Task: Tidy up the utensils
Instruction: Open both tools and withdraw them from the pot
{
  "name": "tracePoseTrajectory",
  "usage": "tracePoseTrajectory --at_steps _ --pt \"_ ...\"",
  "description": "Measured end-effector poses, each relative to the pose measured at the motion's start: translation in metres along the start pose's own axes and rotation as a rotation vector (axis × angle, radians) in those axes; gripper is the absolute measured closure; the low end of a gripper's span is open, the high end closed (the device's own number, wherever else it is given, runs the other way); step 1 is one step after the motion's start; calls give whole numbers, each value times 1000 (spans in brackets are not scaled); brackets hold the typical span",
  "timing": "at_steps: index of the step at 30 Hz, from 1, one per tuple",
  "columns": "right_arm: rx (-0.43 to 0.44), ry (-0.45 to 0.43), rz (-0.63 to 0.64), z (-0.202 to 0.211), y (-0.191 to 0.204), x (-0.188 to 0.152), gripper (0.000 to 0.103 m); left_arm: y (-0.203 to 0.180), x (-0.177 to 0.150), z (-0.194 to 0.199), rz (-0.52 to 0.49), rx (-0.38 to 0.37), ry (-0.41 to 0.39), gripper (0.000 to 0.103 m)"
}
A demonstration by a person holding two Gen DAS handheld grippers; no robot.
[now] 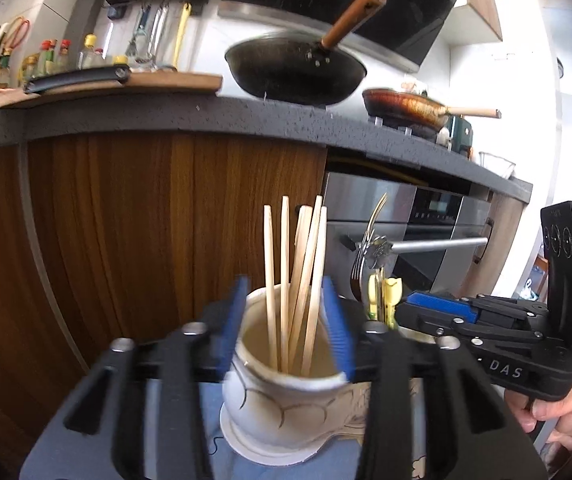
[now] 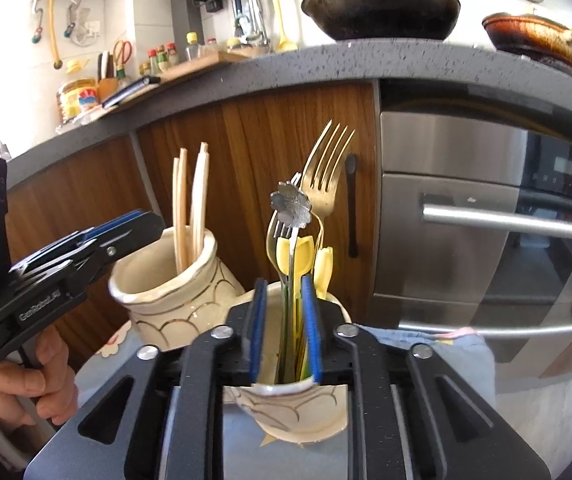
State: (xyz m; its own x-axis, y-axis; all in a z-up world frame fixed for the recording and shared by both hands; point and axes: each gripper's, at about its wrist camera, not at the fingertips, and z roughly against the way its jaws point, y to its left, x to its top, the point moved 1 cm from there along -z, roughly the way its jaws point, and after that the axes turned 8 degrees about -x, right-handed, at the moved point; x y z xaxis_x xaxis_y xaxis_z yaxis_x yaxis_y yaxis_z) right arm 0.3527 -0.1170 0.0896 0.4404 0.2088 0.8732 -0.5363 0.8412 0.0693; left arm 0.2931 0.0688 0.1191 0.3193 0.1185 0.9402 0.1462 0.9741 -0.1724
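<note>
A: Chopsticks (image 1: 295,280) stand in the left jar (image 1: 282,396), forks (image 2: 325,176) in the right jar (image 2: 297,396). Risks?

B: Left gripper (image 1: 287,328) straddles its rim, jaws wide; a nudge could tip it. Right gripper (image 2: 284,332), jaws narrow around the handles, whether touching I cannot tell; lifting could snag.

My left gripper (image 1: 286,326) points forward and slightly down, its blue pads (image 1: 335,330) spread wide apart. My right gripper (image 2: 284,330) sits level just beside it, pads (image 2: 311,328) narrowed to a slim gap. A bare hand (image 2: 22,376) wraps the left handle; fingers (image 1: 555,414) curl under the right one.
</note>
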Motion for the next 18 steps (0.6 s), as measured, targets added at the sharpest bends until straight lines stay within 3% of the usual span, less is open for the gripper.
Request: tracePoseTrajectory --at_steps 5,12,14,18 --pt "-25 -59 25 25 2 -10 65 -3 -12 21 -8 0 -19 58" --pt "-70 -171 64 61 8 -34 36 -14 -33 51 -52 19 -88 19" --pt "-70 -200 61 69 9 -43 26 -19 -38 56 -70 20 -97 12" --pt "-89 -245 44 79 9 -61 20 -31 -50 68 -104 33 -147 5"
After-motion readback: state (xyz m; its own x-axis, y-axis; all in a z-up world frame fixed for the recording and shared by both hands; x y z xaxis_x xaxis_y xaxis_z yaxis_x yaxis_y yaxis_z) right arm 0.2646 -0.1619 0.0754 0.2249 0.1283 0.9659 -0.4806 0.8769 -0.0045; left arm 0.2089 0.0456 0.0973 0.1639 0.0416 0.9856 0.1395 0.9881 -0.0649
